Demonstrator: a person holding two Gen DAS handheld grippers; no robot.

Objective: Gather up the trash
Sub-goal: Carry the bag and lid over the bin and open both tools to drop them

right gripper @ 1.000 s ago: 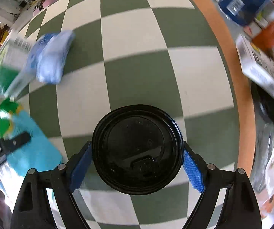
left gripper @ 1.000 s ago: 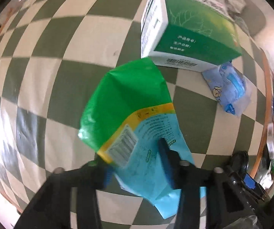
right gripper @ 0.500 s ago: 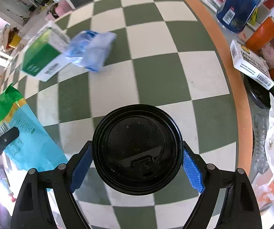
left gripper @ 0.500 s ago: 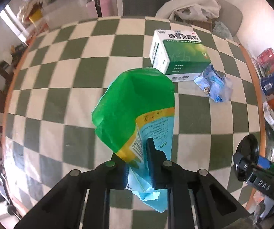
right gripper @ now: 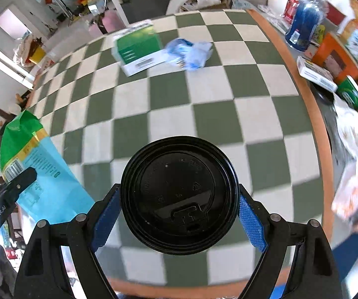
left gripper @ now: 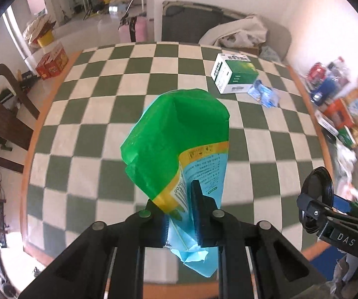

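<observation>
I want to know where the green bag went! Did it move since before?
Yes. The green and blue bag, pinched in the left gripper, has risen away from the checkered table, which now looks farther below.

Two grippers, each holding one item: one green-and-blue bag [left gripper: 179, 149], one black-lidded cup [right gripper: 179, 194]. On the checked table [right gripper: 216, 114], toward twelve o'clock: one green-and-white box [right gripper: 139, 47], one crumpled blue wrapper [right gripper: 191, 52].
</observation>
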